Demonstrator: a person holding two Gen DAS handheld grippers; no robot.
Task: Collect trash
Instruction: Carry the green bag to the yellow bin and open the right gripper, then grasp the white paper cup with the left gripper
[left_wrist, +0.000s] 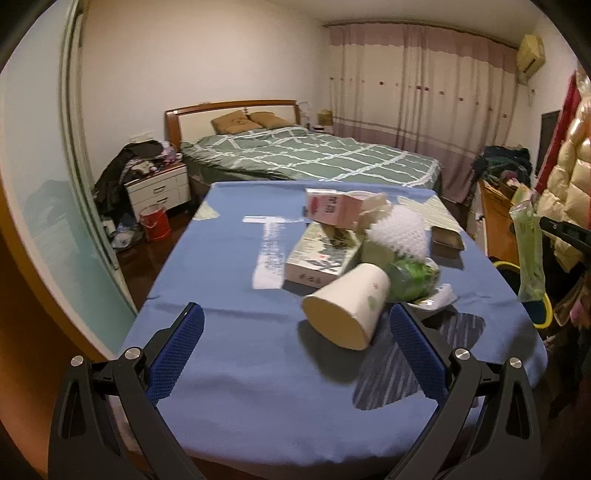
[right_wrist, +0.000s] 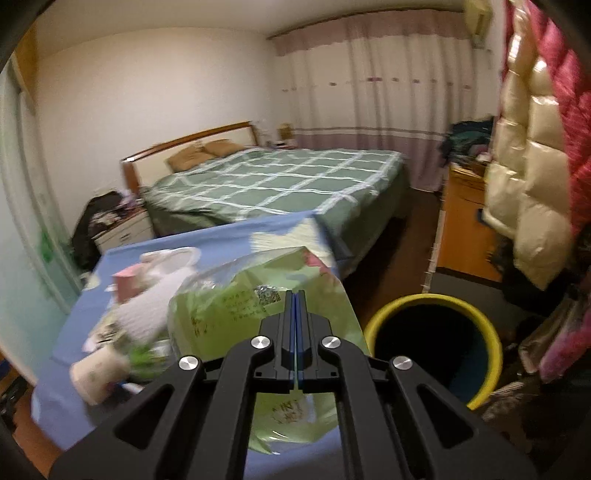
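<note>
On the blue-clothed table (left_wrist: 221, 280) lies a pile of trash: a tipped white paper cup (left_wrist: 347, 310), a flat tissue box (left_wrist: 317, 258), a pink carton (left_wrist: 332, 208), a white foam net (left_wrist: 400, 230) and a green wrapper (left_wrist: 410, 275). My left gripper (left_wrist: 295, 307) stands open just short of the cup, one finger on either side of it. My right gripper (right_wrist: 295, 293) is shut on a light green plastic bag (right_wrist: 229, 314), held off the table's right side. The same bag (left_wrist: 530, 251) hangs at the right edge of the left wrist view. A yellow-rimmed bin (right_wrist: 413, 300) stands on the floor below and to the right.
A green checked bed (left_wrist: 314, 155) lies beyond the table, with a white nightstand (left_wrist: 159, 188) and a red bucket (left_wrist: 155, 221) to its left. Puffy jackets (right_wrist: 528, 177) hang close on the right above a wooden cabinet (right_wrist: 461, 229). A dark flat object (left_wrist: 447, 238) lies at the pile's far side.
</note>
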